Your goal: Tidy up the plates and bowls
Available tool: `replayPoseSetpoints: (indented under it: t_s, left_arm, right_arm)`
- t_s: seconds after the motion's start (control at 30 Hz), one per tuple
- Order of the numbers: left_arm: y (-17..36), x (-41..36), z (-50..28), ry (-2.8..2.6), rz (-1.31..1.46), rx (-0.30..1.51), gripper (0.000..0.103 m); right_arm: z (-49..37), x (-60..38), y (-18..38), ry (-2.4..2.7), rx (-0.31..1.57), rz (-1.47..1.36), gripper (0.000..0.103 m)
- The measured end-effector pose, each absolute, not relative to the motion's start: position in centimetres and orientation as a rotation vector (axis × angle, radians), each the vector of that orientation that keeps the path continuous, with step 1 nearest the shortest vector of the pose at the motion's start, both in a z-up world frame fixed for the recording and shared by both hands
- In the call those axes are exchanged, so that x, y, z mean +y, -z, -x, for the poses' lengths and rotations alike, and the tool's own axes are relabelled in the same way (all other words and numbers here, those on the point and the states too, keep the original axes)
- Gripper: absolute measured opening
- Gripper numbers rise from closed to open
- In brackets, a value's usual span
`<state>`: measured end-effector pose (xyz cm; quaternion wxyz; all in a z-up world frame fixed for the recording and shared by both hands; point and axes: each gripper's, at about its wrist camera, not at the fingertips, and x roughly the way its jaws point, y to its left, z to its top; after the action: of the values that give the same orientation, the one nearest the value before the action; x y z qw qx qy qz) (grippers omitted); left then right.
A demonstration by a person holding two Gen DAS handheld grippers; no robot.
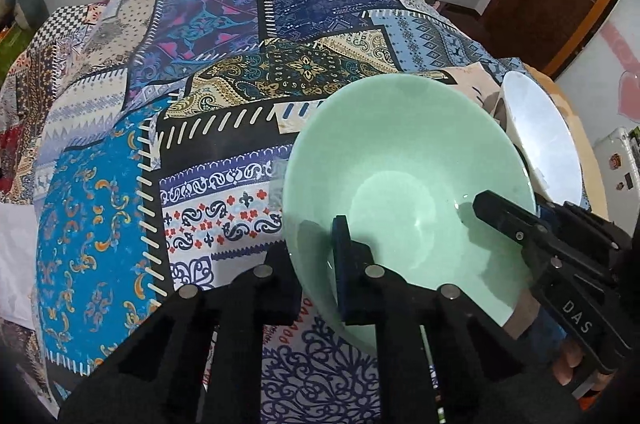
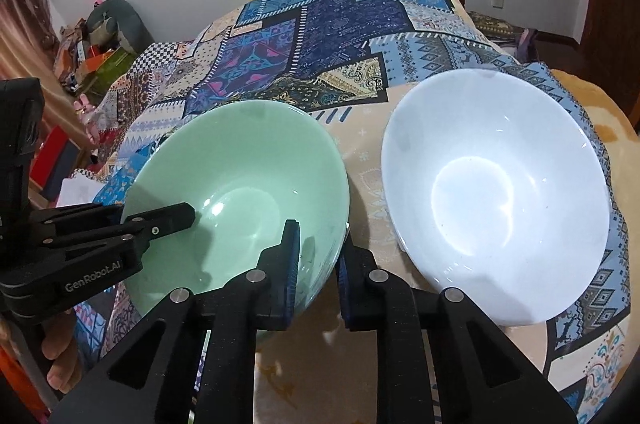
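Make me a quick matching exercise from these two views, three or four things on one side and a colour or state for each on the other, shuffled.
Things:
1. left gripper
2. white bowl
3. cloth
4. green bowl

States:
A. patchwork pattern, lies under the bowls
B. clamped by both grippers at the rim
C. empty, no gripper on it
D. shut on the green bowl's rim

Pairs: 1-D, 2-C, 3-A, 4-B

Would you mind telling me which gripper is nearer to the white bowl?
Right. The right gripper is clamped on the green bowl's rim on the side facing the white bowl; the left gripper grips the green bowl's far rim.
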<state>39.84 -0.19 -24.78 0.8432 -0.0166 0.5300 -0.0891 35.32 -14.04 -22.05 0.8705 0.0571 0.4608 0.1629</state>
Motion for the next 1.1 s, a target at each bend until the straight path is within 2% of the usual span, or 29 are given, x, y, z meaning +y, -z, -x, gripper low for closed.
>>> replayPoseSetpoints:
  t_s: [0.3,1.1]
  left_arm:
    - [23.6,-0.3,-38.2,0.187,0.031,1.112,0.013]
    - [15.5,0.3,-28.1,0.183,0.030,1.008,0.013]
  right_arm:
    - [-34.7,-14.0,21.2,-0.340,0.953,-0.116,0.015]
    - [-27.5,-13.2,14.7,-0.373,0.850,-0.095,0.015]
